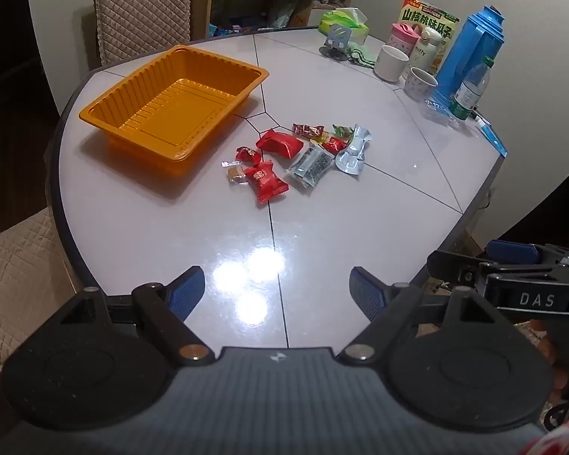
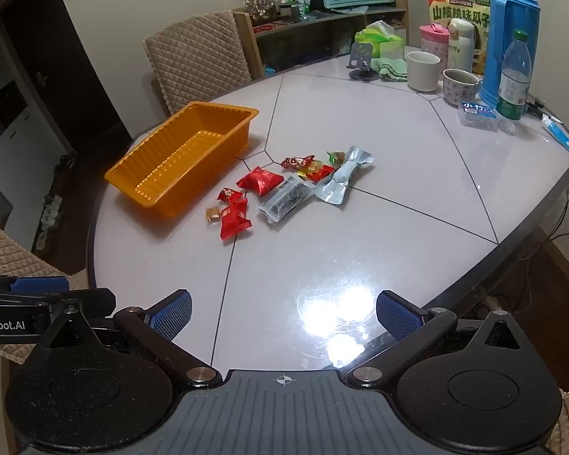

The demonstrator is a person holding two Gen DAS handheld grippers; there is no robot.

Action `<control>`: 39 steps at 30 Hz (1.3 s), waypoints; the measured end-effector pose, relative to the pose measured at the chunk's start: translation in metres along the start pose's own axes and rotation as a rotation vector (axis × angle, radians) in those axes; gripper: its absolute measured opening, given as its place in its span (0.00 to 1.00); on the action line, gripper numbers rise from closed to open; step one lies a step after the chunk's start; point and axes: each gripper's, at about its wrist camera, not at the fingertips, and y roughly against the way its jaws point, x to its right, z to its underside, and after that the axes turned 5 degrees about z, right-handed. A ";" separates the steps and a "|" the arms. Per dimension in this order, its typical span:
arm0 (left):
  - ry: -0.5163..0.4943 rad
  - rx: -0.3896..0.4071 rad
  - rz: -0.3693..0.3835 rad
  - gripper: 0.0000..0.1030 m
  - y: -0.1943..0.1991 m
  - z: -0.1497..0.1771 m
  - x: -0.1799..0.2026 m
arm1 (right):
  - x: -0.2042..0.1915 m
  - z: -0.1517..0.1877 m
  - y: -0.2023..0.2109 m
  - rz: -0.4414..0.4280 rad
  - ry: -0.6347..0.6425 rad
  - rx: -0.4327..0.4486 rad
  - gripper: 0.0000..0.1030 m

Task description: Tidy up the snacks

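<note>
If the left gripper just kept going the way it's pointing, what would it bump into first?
Probably the bare table. The left gripper is open, empty and angled downward, so it would likely meet the shiny tabletop short of the snacks. Depth is hard to judge in this fisheye view.

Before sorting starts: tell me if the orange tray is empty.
Empty: the tray shows only its bare ribbed floor; all snacks lie outside it.
</note>
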 end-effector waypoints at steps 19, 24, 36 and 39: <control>0.000 -0.001 -0.003 0.80 -0.002 0.002 0.003 | -0.003 -0.002 0.001 -0.004 0.004 0.005 1.00; 0.000 0.000 -0.002 0.80 -0.002 0.002 0.003 | -0.003 -0.002 0.000 -0.003 0.003 0.006 1.00; 0.001 -0.001 -0.001 0.80 -0.002 0.002 0.003 | -0.004 -0.004 -0.001 -0.004 0.004 0.006 1.00; 0.001 -0.002 0.000 0.80 -0.002 0.002 0.003 | -0.004 -0.005 -0.001 -0.004 0.003 0.004 1.00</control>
